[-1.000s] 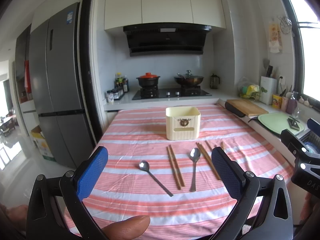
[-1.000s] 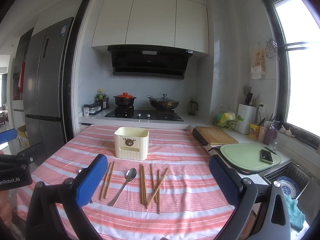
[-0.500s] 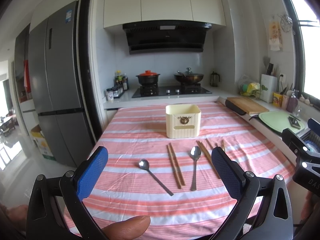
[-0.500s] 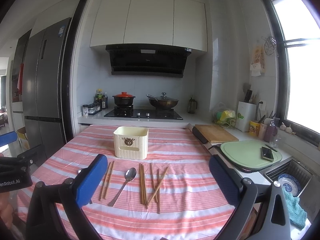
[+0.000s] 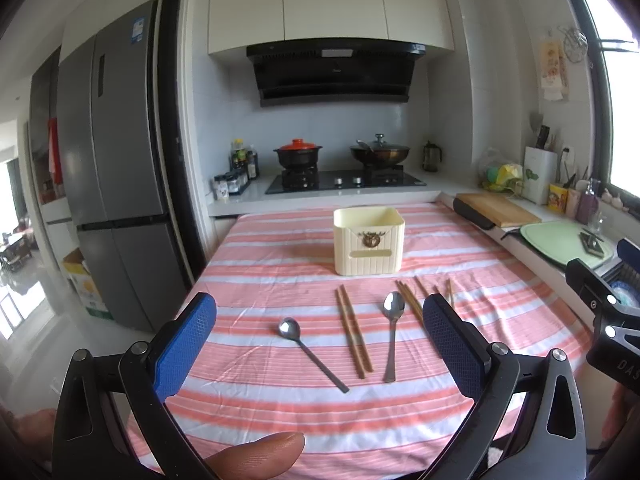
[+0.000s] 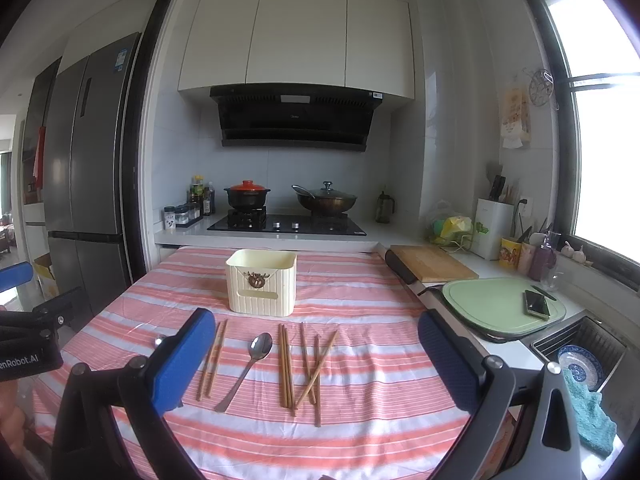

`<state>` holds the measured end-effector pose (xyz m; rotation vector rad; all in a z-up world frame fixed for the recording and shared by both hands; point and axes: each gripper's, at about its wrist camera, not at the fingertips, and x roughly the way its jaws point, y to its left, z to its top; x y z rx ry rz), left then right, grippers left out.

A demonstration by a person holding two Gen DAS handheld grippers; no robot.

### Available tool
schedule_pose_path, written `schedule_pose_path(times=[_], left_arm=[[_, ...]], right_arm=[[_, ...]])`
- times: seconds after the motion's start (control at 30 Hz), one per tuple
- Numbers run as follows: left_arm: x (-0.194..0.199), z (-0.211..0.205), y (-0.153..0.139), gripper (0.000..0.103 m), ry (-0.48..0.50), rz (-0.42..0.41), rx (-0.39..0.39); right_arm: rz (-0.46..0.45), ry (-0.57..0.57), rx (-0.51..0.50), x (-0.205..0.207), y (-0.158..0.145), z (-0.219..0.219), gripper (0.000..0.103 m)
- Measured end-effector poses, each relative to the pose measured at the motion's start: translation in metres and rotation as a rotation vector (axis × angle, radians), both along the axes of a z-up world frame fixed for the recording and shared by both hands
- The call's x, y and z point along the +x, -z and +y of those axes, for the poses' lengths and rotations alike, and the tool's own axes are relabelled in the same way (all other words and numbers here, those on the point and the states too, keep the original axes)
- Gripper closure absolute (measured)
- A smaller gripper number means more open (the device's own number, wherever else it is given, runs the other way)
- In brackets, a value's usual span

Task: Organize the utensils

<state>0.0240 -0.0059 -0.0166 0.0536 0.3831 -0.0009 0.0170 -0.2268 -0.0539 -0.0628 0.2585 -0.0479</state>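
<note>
A cream utensil holder [image 5: 369,240] stands on the pink striped tablecloth [image 5: 280,272]; it also shows in the right wrist view [image 6: 262,282]. In front of it lie two metal spoons [image 5: 310,354] [image 5: 392,332], a pair of wooden chopsticks [image 5: 354,332] and several more chopsticks [image 6: 304,364] to the right. My left gripper [image 5: 320,344] is open and empty, above the table's near edge. My right gripper [image 6: 312,360] is open and empty, also near the front edge.
A wooden board [image 6: 430,268] and green cutting board with a phone [image 6: 502,306] sit on the right counter. A sink with a bowl [image 6: 578,364] is at the far right. Stove with pots [image 6: 288,216] behind, fridge [image 5: 116,184] left.
Both views have shifted only slightly; the scene sits a little lower in the right wrist view. Nothing on the table has moved.
</note>
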Motion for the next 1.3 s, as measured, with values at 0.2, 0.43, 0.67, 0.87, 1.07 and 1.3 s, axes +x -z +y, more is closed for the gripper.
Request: schedule_pose_path(times=[0.2, 0.43, 0.67, 0.87, 1.07, 1.3], left_arm=[[0.004, 0.007, -0.001, 0.000, 0.002, 0.004, 0.000], [0.005, 0.008, -0.001, 0.000, 0.002, 0.004, -0.001], [0.005, 0.007, -0.001, 0.000, 0.003, 0.005, 0.000], [0.005, 0.005, -0.001, 0.000, 0.002, 0.004, 0.003], [0.006, 0.002, 0.000, 0.000, -0.001, 0.002, 0.008], [0.011, 0.002, 0.001, 0.000, -0.001, 0.016, 0.002]], right_arm=[[0.002, 0.004, 0.002, 0.003, 0.001, -0.001, 0.000], [0.000, 0.003, 0.003, 0.002, 0.002, -0.002, 0.000], [-0.002, 0.003, 0.002, 0.002, 0.002, -0.001, 0.000], [0.000, -0.003, -0.002, 0.002, 0.004, 0.001, 0.000], [0.001, -0.004, 0.000, 0.002, 0.003, 0.001, 0.000], [0.007, -0.005, 0.005, 0.004, 0.002, 0.000, 0.000]])
